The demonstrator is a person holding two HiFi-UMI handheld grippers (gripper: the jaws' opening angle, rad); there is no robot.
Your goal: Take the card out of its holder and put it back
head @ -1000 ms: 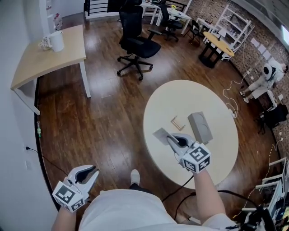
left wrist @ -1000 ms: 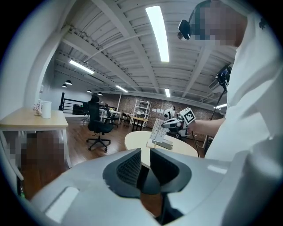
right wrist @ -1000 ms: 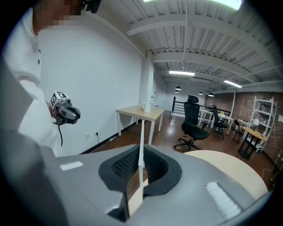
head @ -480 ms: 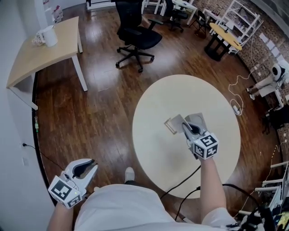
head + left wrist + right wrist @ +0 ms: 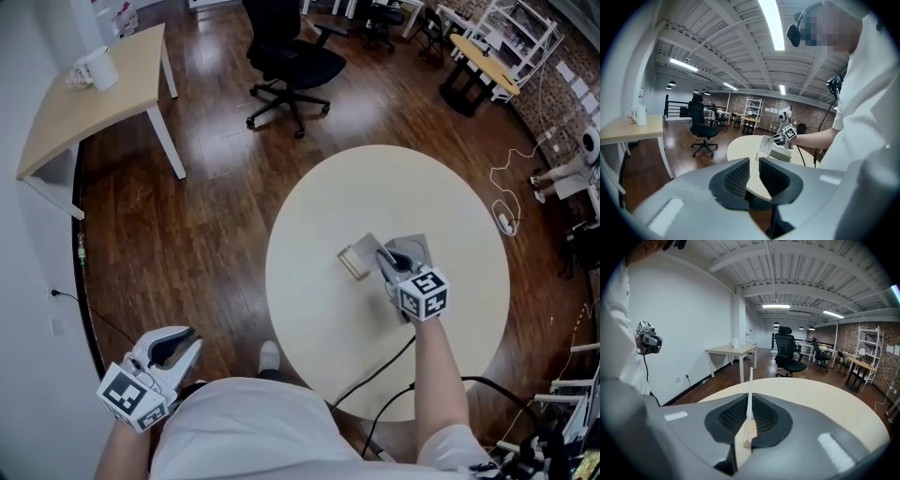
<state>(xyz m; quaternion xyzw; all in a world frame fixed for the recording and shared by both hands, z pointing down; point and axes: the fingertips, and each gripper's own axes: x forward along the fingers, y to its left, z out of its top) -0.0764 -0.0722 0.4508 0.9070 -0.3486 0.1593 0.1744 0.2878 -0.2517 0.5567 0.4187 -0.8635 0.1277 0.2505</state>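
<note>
Right claw: the right gripper (image 5: 382, 255) is clamped on the thin pale-grey card (image 5: 367, 246). In the right gripper view the card (image 5: 750, 390) stands edge-on, pinched between the black pads, with the jaws fully together on it.
Left claw: the left gripper (image 5: 167, 356) hangs at the lower left of the head view over the dark wood floor (image 5: 206, 244), well apart from the table. Its jaws stand a narrow gap apart and nothing is between them.
Card: it sits at the centre of the head view, held above the round cream table (image 5: 375, 187). Its lower edge is just beside the small light-wood card holder (image 5: 352, 264). We cannot tell whether it touches the slot.
Neighbours: a grey rectangular box (image 5: 422, 246) lies partly under the right gripper, just right of the holder.
Just changed: a second ago the card was held lower left of the holder and apart from it. Now it has closed on the holder. The grip has not loosened, and the left gripper has stayed low in the corner.
Meaning: we judge the take-out done and the put-back in hand. What remains is to line the card's edge up with the slot, seat it and let go.
Risk: the holder is light and unheld, so a skewed entry may push it along the table.
</note>
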